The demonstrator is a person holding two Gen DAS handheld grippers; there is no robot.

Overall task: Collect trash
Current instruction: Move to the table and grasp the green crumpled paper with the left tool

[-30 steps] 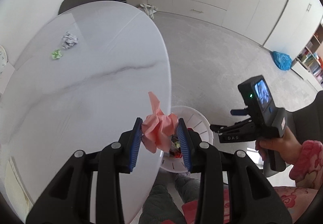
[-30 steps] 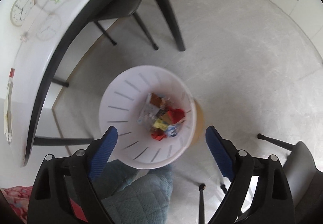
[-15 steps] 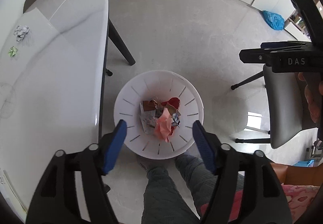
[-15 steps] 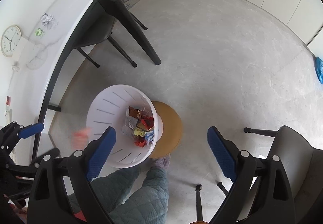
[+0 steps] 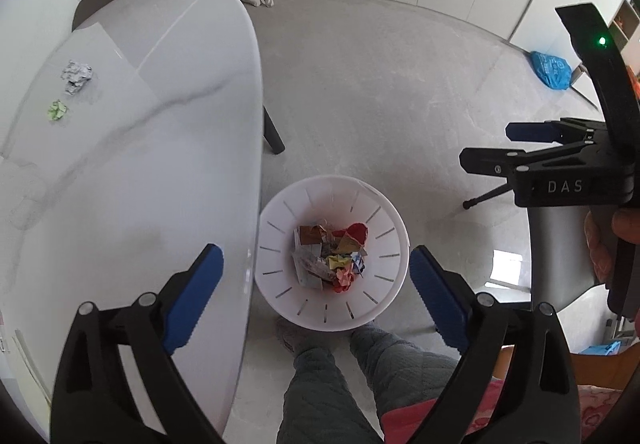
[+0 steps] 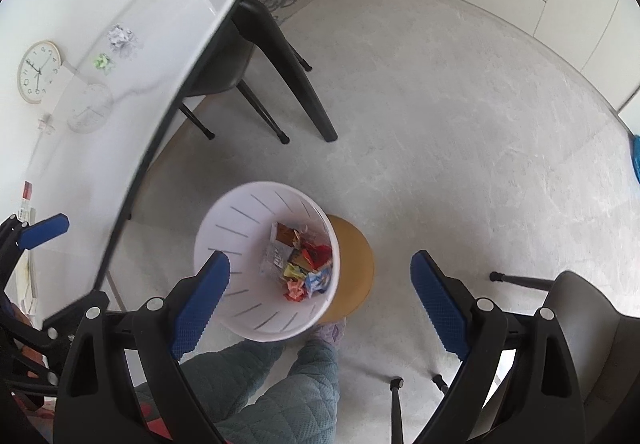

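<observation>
Two scraps sit far up-left of your left claw [image 5: 316,284] on the table [image 5: 132,172]: a grey wad [image 5: 77,71] and a green bit [image 5: 58,110], too crumpled to show a long axis. The bin [image 5: 332,252] faces mouth-up right below; its base is hidden. Left jaws are opening with nothing between, and your right claw [image 6: 320,296] gapes empty

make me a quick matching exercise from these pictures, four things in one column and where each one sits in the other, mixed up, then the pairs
Things
1. crumpled grey-white paper
2. pink crumpled paper
3. blue bag
4. white basket

Places
A. on the floor by the cabinets
B. on the white table, next to a small green scrap
C. on the floor beside the table edge, at the person's feet
D. among the wrappers inside the basket

Pairs: 1-B, 2-D, 3-A, 4-C
</observation>
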